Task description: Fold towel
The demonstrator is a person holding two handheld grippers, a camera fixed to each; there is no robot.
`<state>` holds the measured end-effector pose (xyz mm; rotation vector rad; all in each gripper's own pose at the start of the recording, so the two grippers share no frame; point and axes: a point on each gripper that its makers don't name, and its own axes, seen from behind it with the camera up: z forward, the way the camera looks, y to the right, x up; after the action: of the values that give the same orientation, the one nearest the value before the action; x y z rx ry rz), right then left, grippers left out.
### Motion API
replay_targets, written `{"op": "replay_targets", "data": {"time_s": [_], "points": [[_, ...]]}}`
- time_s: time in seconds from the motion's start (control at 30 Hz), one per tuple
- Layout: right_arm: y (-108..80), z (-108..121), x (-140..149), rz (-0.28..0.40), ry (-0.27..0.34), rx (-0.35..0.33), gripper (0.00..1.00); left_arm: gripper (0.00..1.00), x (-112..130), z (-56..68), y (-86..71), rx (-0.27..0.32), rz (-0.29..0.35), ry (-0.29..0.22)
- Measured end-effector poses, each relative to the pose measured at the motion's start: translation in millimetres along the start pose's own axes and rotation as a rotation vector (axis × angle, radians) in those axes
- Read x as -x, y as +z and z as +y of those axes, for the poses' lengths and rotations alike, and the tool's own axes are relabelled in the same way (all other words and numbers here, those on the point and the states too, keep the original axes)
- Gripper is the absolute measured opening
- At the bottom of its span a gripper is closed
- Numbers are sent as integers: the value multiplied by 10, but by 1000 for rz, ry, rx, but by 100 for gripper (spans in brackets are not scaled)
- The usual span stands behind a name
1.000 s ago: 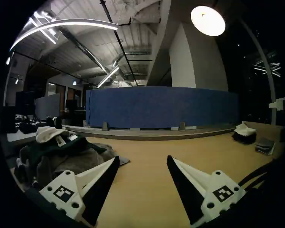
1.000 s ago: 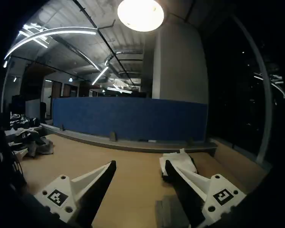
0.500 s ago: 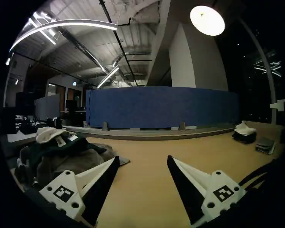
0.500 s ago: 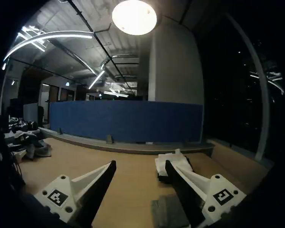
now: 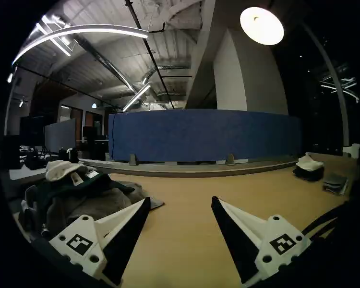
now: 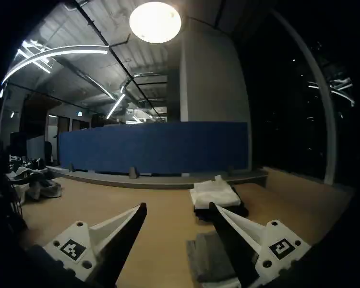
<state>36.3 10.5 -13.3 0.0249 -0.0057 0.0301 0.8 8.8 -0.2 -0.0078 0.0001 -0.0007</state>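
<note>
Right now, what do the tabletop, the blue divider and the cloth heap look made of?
Tabletop: light wood or wood-look laminate, smooth and matte, evenly tan. Blue divider: probably felt or fabric-covered board; dull, faintly mottled face. Cloth heap: soft textile, likely towelling; limp rumpled folds in grey, dark and cream.

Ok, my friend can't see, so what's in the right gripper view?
The open, empty right gripper points across a wooden table. A folded grey towel lies close beside it, with a stack of folded towels farther off and a blue divider behind.
</note>
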Motion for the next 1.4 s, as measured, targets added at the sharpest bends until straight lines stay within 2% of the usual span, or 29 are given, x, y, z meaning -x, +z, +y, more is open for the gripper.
{"op": "replay_targets", "data": {"time_s": [0.33,0.6,1.0,1.4], "points": [[55,101,204,18,20,18,100,94,0,11,-1,0,0,0],[82,159,243,27,49,33,100,94,10,3,-5,0,0,0],[113,129,307,19,50,27,100,94,5,0,-12,0,0,0],[123,60,365,10,18,35,100,95,3,-4,-14,0,0,0]]}}
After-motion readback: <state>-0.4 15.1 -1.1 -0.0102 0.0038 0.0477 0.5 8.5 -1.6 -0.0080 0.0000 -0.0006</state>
